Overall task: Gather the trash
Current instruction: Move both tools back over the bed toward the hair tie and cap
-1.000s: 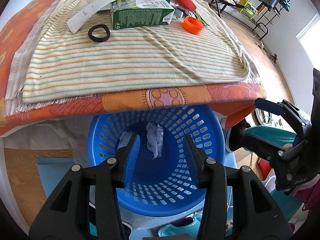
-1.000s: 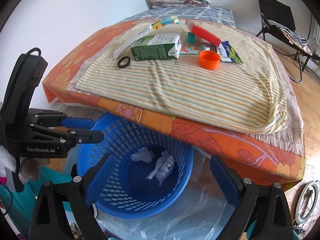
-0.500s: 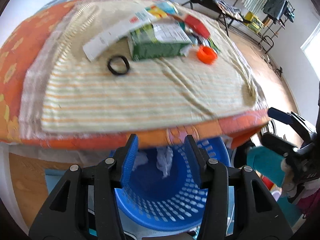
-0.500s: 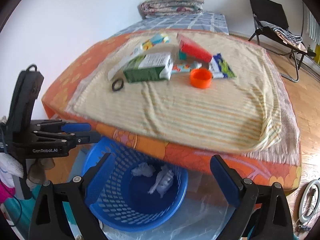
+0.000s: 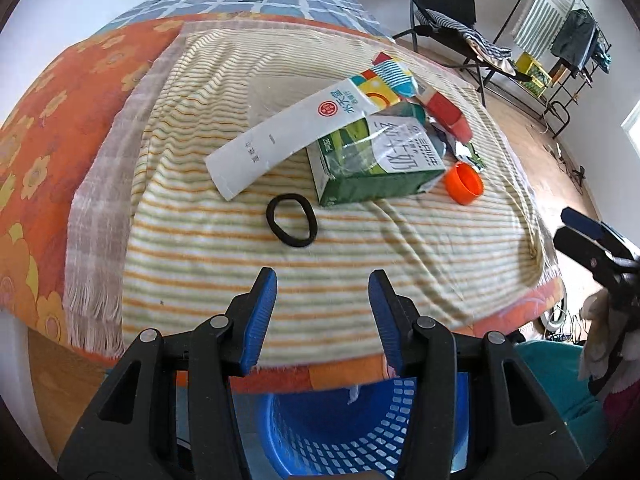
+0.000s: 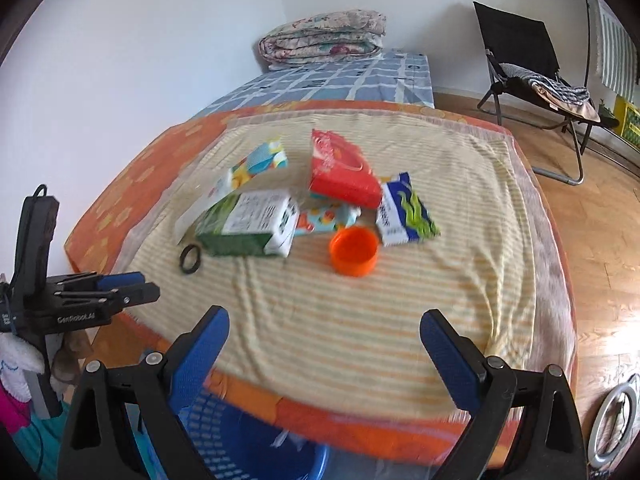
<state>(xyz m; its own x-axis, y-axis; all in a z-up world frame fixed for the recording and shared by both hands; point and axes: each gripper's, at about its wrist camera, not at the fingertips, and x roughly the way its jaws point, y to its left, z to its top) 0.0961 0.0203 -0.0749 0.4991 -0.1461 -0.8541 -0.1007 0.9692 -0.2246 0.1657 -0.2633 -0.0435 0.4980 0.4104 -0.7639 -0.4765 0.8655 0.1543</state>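
Note:
Trash lies in a cluster on the striped cloth (image 5: 280,280) over the bed: a green milk carton (image 5: 380,160) (image 6: 248,224), a long white packet (image 5: 288,136), a black hair band (image 5: 292,220) (image 6: 190,258), an orange cap (image 5: 464,182) (image 6: 354,256), a red pack (image 6: 344,172) and a blue-green wrapper (image 6: 404,212). Below the bed's near edge stands a blue basket (image 5: 340,432) (image 6: 224,440). My left gripper (image 5: 322,284) is open and empty, short of the hair band. My right gripper (image 6: 324,324) is open wide and empty over the cloth's near part.
A folded quilt (image 6: 324,40) lies at the far end of the bed. A black folding chair (image 6: 528,64) stands on the wooden floor to the right, with a clothes rack (image 5: 568,40) beyond it. A white ring light (image 6: 612,428) lies on the floor at right.
Both grippers have risen from over the blue basket and swung toward the bed top. The trash now fills the middle of both views, and the basket has dropped to the bottom edge.

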